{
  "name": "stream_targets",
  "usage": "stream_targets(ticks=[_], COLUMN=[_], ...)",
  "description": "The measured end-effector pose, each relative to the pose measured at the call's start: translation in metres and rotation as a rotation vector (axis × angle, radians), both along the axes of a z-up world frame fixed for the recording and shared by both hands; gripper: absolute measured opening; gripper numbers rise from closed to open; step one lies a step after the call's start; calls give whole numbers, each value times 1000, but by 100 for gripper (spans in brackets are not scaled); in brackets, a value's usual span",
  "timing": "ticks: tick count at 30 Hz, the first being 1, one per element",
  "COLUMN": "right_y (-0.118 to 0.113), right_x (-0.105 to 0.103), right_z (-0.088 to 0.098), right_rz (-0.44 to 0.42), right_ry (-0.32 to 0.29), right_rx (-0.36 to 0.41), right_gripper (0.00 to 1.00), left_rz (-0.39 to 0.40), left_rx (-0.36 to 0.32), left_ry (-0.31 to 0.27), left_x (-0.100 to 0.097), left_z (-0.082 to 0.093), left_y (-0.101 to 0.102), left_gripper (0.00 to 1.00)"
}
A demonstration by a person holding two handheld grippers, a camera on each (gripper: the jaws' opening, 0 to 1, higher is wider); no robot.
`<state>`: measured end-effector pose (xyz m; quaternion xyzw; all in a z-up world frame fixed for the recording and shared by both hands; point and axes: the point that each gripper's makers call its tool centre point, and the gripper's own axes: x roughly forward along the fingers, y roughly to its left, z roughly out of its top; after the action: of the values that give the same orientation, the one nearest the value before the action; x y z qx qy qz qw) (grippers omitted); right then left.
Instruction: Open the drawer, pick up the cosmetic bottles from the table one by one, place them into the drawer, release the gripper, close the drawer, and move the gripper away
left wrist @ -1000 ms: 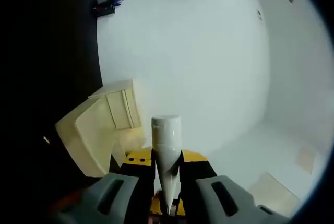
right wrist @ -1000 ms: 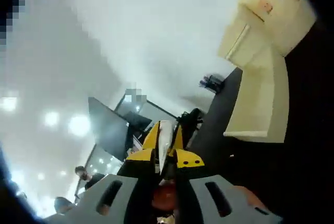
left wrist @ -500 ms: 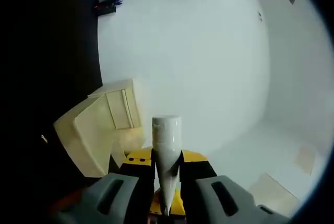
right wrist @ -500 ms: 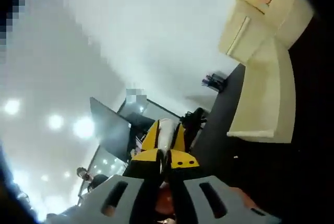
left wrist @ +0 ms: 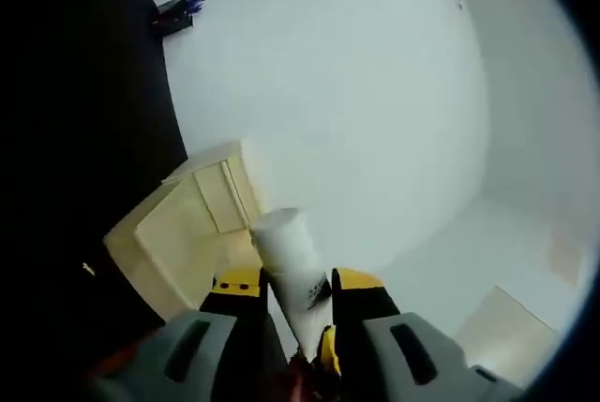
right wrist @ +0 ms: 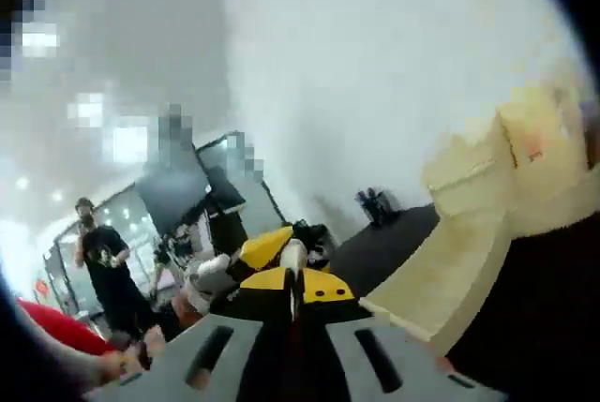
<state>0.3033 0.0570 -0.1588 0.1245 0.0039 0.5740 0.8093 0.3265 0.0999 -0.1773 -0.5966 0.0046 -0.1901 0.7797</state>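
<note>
The left claw (left wrist: 298,301) is clamped on a plain white cosmetic bottle (left wrist: 286,254), tilted left, near the cream drawer unit (left wrist: 192,229); its dark print is unreadable. The right claw (right wrist: 289,280) is pressed together, holding nothing discernible.

L gripper (left wrist: 298,327) clamps a white cosmetic bottle (left wrist: 287,261) btwn its yellow-tipped jaws; bottle tilts left, cap end far. Cream drawer unit (left wrist: 192,224) sits just beyond, left of bottle, on the black table (left wrist: 84,140). Small dark item w/ blue (left wrist: 176,11) at far left. White wall (left wrist: 356,102) behind.

Both views toward cream drawer unit (left wrist: 187,233)
</note>
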Motion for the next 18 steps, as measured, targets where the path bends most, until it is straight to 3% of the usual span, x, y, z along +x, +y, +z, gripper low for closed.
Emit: stream_targets(ticks=[4, 6, 8, 12, 15, 17, 18], right_y=[6, 8, 10, 9, 11, 9, 8], right_x=[-27, -32, -37, -38, -39, -36, -34], right_z=[9, 13, 15, 15, 9, 9, 7], right_rz=[-91, -142, -174, -236, -209, -221, -208], right_ry=[-483, -656, -756, -864, -809, -809, -742], right_rx=[-181, -243, -269, -294, -271, -269, -237], right_gripper=[0, 0, 0, 0, 0, 0, 0], left_rz=[-7, -11, -19, -17, -17, -19, -17], left_rx=[-33, -41, -50, -62, -99, -130, -138], left_ry=[-7, -14, -22, -28, -24, -11, -8], left_x=[-2, -3, -6, -17, -9, -6, -5], left_z=[5, 8, 12, 14, 14, 12, 10], left_y=[-1, -2, -2, -9, 4, 11, 14], left_gripper=[36, 38, 38, 36, 35, 30, 29])
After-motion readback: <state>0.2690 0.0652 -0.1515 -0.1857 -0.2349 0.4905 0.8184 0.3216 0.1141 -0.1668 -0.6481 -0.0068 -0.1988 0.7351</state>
